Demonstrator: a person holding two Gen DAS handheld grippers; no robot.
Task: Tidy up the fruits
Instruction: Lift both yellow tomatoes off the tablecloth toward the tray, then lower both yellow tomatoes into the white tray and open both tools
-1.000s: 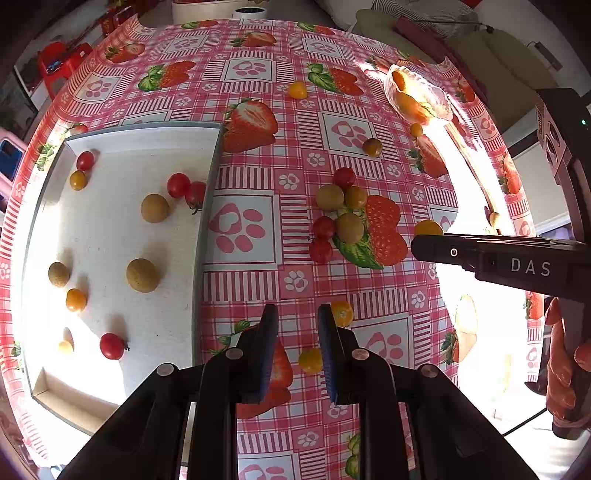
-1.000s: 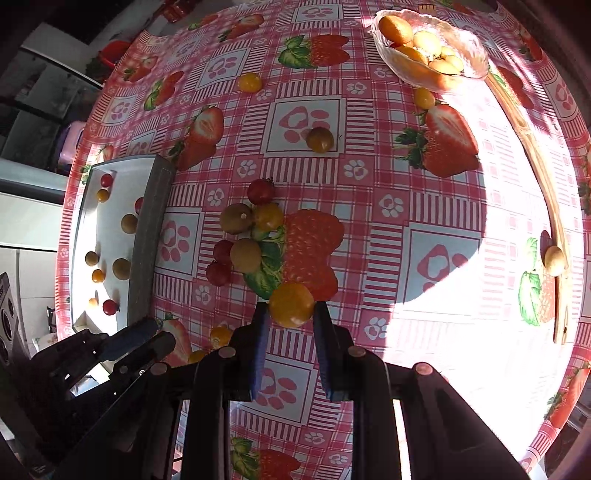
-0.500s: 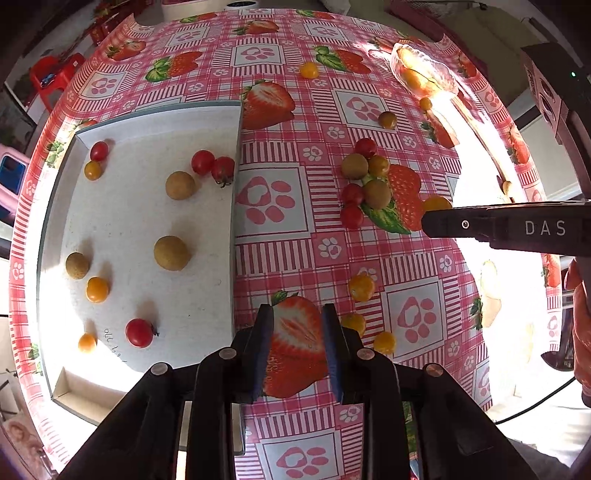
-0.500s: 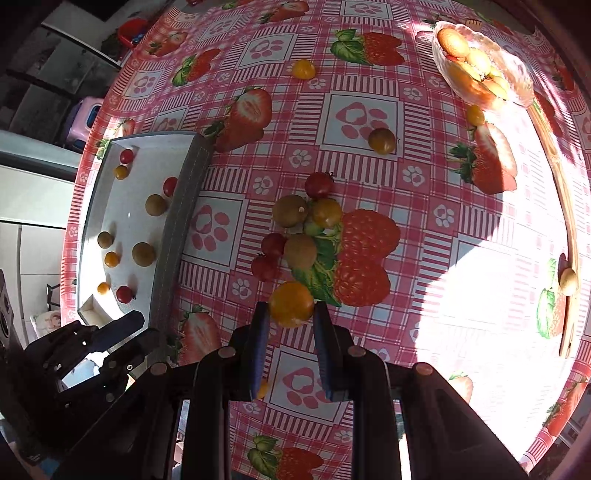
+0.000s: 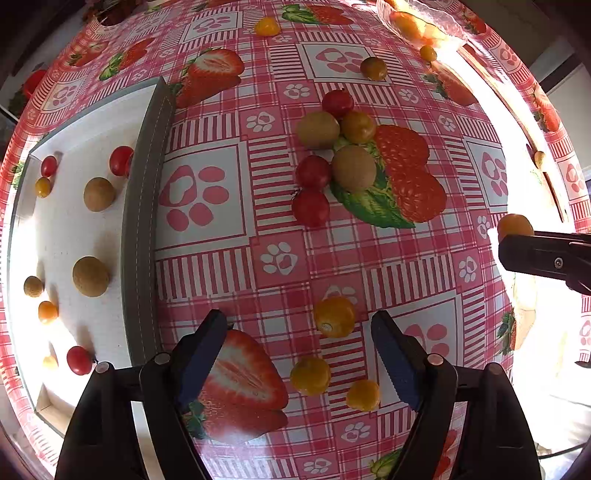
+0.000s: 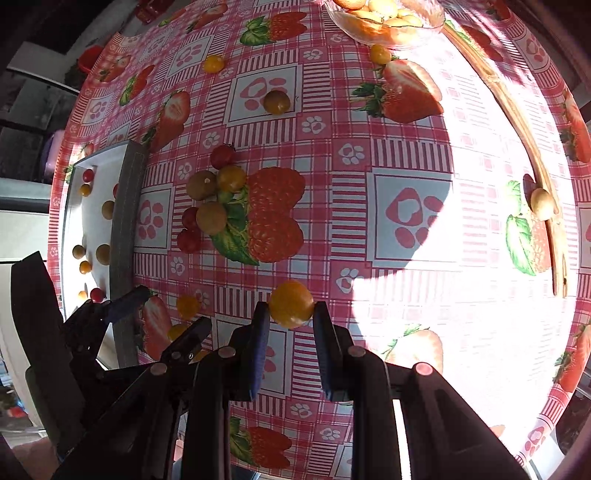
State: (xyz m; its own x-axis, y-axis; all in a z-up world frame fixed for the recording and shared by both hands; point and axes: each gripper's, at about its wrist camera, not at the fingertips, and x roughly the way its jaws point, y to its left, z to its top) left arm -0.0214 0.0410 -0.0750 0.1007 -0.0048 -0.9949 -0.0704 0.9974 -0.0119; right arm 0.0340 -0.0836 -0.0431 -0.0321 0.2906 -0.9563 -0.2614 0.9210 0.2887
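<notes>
Opening wide, the left gripper [image 5: 299, 354] points straight down over the strawberry-print tablecloth [image 5: 280, 229]; its jaws are apart with 1 yellow tomato [image 5: 334, 316] lying loose on the cloth between them, untouched. 2 more yellow tomatoes [image 5: 310, 375] sit just nearer. Right gripper [image 6: 291, 325] jaws clamp an orange-yellow tomato [image 6: 291, 303]. Grey tray [image 5: 142, 221] at left holds small fruits; a mixed cluster [image 5: 334, 155] lies farther out; glass bowl [image 6: 384, 22] far right.
</notes>
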